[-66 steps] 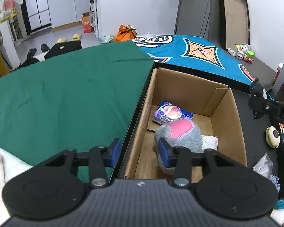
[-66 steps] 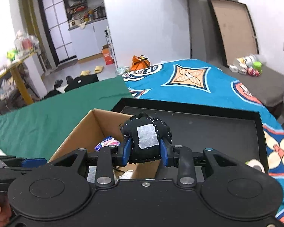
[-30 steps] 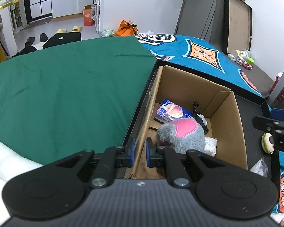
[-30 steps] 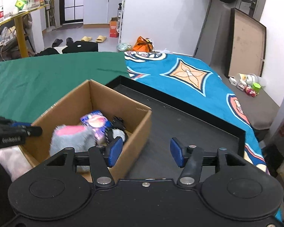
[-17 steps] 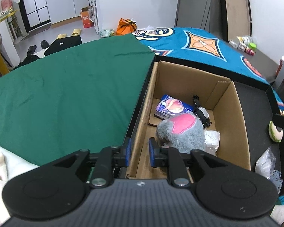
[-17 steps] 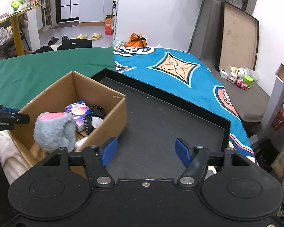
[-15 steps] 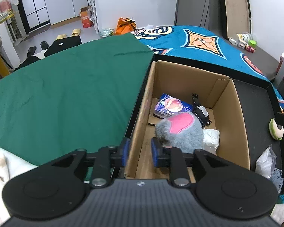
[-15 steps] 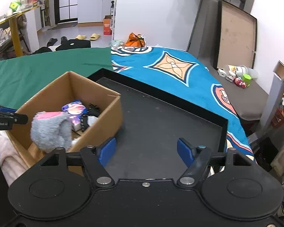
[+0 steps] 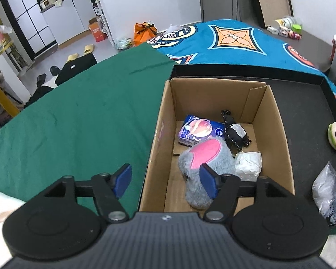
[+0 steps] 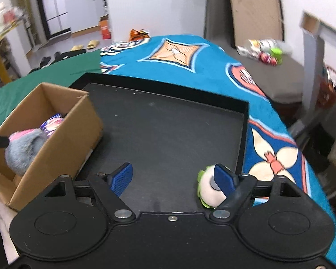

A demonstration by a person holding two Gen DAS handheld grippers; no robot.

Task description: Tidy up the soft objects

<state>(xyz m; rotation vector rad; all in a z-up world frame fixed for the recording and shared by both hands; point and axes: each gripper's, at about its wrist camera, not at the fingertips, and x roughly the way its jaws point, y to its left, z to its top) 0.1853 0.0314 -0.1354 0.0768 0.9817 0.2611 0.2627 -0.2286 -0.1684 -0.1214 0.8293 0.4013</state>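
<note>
A: Surface?

B: A green cloth (image 9: 82,121) and a blue patterned blanket (image 10: 190,67) cover the bed; a black tray (image 10: 168,130) lies on them.

A: Left gripper (image 9: 165,180)?

B: Its fingers (image 9: 122,180) are spreading apart and clamp nothing. The left wall of the cardboard box (image 9: 156,139) stands between them, untouched. The right finger hangs in front of the grey-and-pink plush (image 9: 203,163). Beyond it in the box lie a white wad (image 9: 248,162), a black stitched toy (image 9: 235,133) and a purple carton (image 9: 197,130).

A: Right gripper (image 10: 173,176)?

B: Fingers wide apart, empty, over bare tray floor. A green-and-cream plush (image 10: 207,189) sits at the right finger, partly behind it; contact cannot be determined. The box stands well to the left of the left finger.
</note>
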